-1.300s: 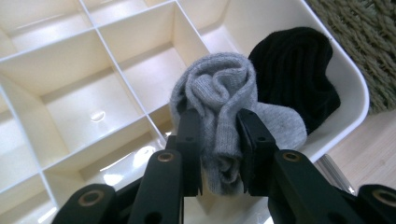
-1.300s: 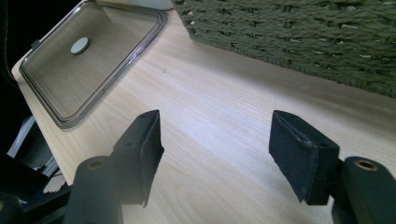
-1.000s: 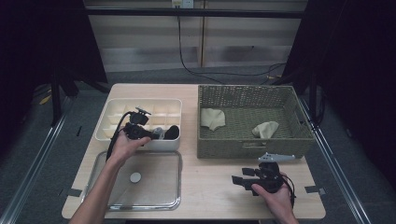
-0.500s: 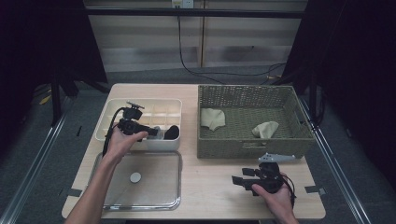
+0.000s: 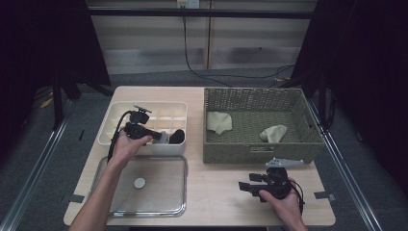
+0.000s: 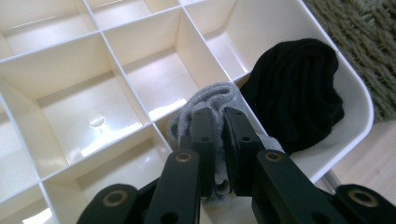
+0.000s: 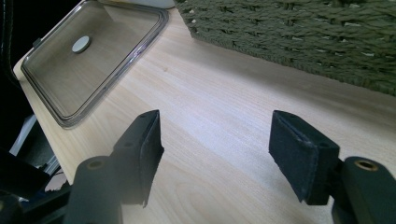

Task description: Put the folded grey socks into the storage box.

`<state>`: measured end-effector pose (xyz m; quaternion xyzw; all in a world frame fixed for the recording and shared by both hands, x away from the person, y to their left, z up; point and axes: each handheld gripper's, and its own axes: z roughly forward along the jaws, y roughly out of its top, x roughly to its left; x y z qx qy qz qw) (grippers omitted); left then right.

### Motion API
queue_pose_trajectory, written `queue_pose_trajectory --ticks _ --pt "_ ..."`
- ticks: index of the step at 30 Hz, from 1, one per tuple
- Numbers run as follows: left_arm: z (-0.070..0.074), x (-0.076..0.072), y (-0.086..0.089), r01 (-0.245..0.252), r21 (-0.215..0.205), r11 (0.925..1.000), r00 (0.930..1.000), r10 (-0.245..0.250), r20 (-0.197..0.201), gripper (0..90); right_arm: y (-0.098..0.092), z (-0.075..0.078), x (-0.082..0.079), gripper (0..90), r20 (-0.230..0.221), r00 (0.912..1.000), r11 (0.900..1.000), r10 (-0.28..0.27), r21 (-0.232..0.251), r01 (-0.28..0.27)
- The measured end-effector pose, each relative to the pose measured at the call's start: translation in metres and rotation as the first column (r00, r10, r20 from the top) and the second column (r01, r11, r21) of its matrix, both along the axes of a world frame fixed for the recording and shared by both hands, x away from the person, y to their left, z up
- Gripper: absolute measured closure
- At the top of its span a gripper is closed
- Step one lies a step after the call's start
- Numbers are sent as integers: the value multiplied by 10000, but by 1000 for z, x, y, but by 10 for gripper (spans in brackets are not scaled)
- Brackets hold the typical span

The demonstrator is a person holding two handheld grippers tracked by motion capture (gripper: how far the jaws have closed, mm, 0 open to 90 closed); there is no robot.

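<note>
In the white tray (image 6: 154, 42), the left gripper view shows the left gripper (image 6: 219, 122) with jaws just closed, pinching a grey sock (image 6: 205, 100) in a compartment beside a black sock (image 6: 294, 100). From the high view the grey sock is barely visible. The right gripper (image 7: 215, 154) rests open above bare worktop (image 7: 224, 88), near the clear lid (image 7: 88, 60) and basket (image 5: 255, 103).

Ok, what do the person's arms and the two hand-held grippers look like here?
Both forearms are bare, with no sleeves in view. The left hand-held gripper is black, with flat jaws on bolted linkage arms and a black cable trailing behind. The right hand-held gripper is black too, with dark padded jaws and a grey three-cornered plate on top.
</note>
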<state>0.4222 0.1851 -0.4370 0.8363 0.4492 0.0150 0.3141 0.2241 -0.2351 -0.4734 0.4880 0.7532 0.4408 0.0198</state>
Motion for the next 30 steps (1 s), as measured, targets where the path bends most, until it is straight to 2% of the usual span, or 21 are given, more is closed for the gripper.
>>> queue_pose_trajectory --ticks 6,14,21,25,27,28,30 --pt "-6 1 -6 307 260 9992 9995 -307 -40 837 0 0 0 348 -3 10000 10000 6 0 -6" --pt "-9 0 -8 313 514 9982 9995 -308 -96 839 -1 0 0 348 1 10000 10000 2 -3 -2" --pt "-10 1 -1 129 2 9999 9994 -129 -317 829 0 0 0 348 2 10000 10000 6 0 -6" --pt "-10 -1 5 -162 -458 9988 9991 144 -403 775 0 0 0 348 -10 10000 10000 -12 4 12" --pt "-11 -2 7 -91 -445 9990 9993 75 -355 741 0 0 0 348 -15 10000 10000 -24 9 24" --pt "-10 -4 8 -247 -590 9979 9993 230 -304 727 0 0 0 348 8 10000 10000 -2 7 2" --pt "-9 -5 10 -210 -654 9976 9995 193 -266 701 0 0 1 348 -21 10000 10000 8 -2 -8"
